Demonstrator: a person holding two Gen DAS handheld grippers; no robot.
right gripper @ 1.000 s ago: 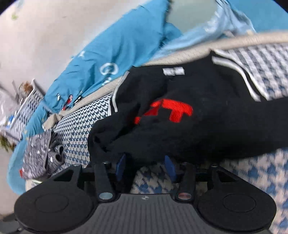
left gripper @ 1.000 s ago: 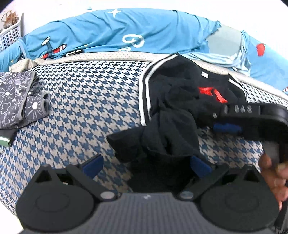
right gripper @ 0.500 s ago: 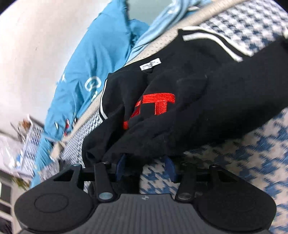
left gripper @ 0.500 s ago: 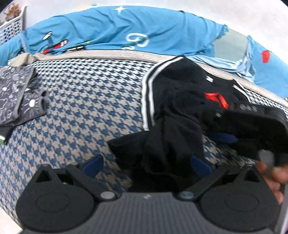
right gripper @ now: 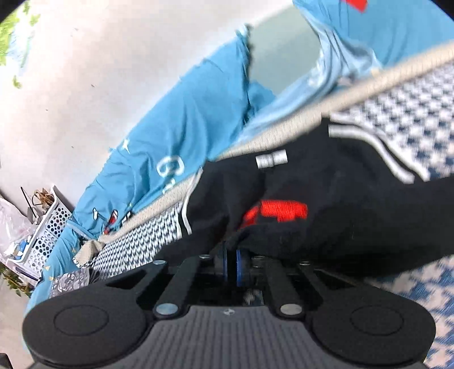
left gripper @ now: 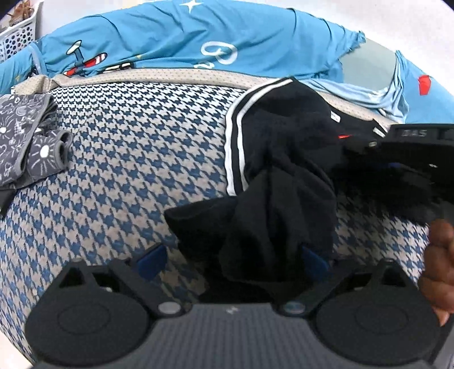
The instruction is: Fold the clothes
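Light: we see bright, even daylight, no hard shadows.
Glare: the white wall point(left gripper: 369, 17) washes out.
Blur: our right wrist view smears the black garment point(right gripper: 326, 204) and houndstooth cover point(right gripper: 411, 108); the left wrist view stays sharper.
Distortion: we see fisheye bending and dark corners.
Detail: the black folds swallow texture.

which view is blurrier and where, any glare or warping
Right wrist view: motion-smeared, worst on the black garment and checked cover; the wall is washed out. Left wrist view: mostly sharp, smeared only around the right gripper at the right edge. Both show fisheye bending, with straight edges bowed.
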